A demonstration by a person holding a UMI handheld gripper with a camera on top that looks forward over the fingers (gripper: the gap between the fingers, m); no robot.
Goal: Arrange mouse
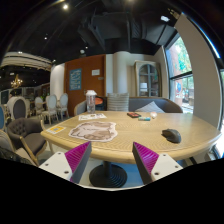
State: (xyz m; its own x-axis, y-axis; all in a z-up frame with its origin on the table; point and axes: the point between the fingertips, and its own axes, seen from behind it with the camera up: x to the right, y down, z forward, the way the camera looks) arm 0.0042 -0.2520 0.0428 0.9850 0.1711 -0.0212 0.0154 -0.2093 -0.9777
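A dark mouse lies on the right part of a round, light wooden table, far beyond my fingers and to their right. My gripper is open and empty, with its pink pads spread wide apart, held back from the table's near edge. The table's black pedestal foot shows between the fingers, below the tabletop.
On the table lie a printed paper sheet at the left, another sheet behind it, a book and a small green item at the back. Upholstered chairs stand at the left, a bench behind, windows at the right.
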